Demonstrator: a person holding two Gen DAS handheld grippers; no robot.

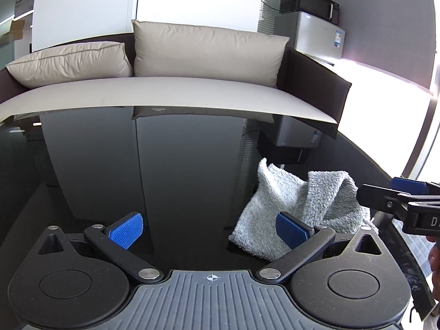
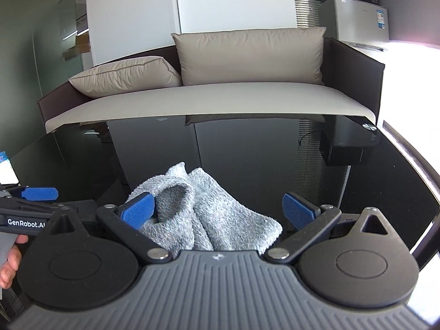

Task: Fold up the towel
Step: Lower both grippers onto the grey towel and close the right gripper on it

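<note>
A small grey fluffy towel (image 1: pixel 299 206) lies crumpled on the glossy black table (image 1: pixel 165 170). In the left wrist view it is at the right, partly behind my right blue pad. My left gripper (image 1: pixel 209 229) is open and empty, with bare table between its pads. In the right wrist view the towel (image 2: pixel 203 214) lies bunched between the pads of my right gripper (image 2: pixel 218 210), which is open and low over it. The left pad (image 2: pixel 137 210) is against the towel's raised fold. The left gripper (image 2: pixel 38 195) shows at the left edge.
A beige sofa (image 1: pixel 170 93) with two cushions stands just beyond the table's far edge. A microwave (image 1: pixel 310 2) sits on a small fridge at the back right. The table's right edge (image 2: pixel 423 192) curves close by. A white-blue object (image 2: pixel 5 167) lies at the far left.
</note>
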